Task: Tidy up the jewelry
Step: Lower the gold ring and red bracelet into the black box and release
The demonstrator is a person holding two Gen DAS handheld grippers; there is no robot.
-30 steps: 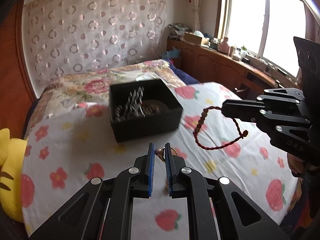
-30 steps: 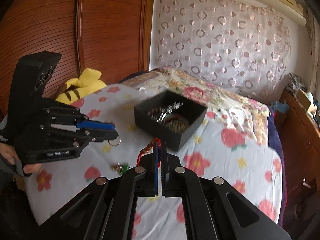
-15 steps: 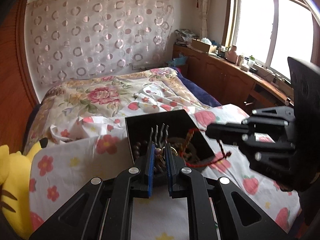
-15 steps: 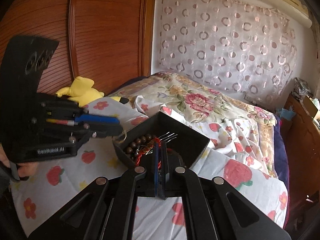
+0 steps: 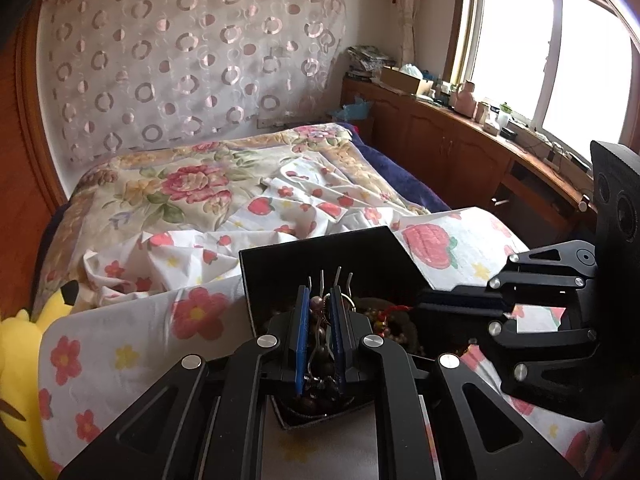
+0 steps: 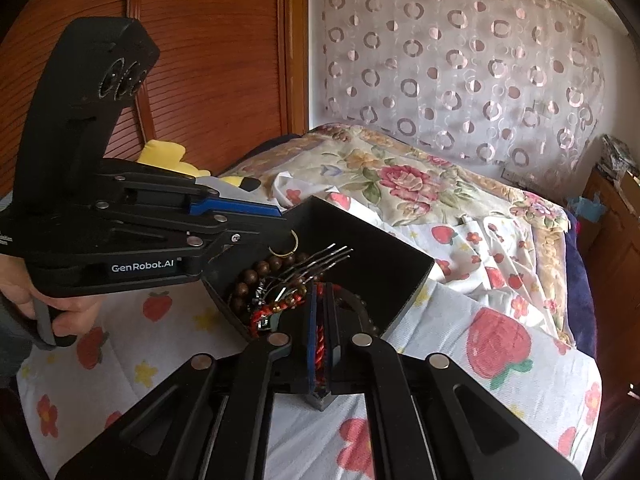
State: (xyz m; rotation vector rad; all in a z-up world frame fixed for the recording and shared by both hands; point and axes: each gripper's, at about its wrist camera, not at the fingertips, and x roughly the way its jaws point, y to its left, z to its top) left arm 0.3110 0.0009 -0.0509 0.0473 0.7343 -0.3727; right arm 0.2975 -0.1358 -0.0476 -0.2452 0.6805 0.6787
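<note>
Jewelry box (image 6: 404, 280) holds beads and hairpins; left tongs (image 5: 320, 312) pinch a keyring, right tongs (image 6: 319, 312) grip red cord.

Jewelry box (image 6: 404, 280) on bed (image 6: 500, 344)

Soft daylight floods from the overexposed window (image 5: 552, 60); fisheye edges curve and darken, with sharp focus throughout.

left tool (image 5: 320, 312) gripping earring (image 5: 316, 305), over black box (image 5: 320, 252)
</note>
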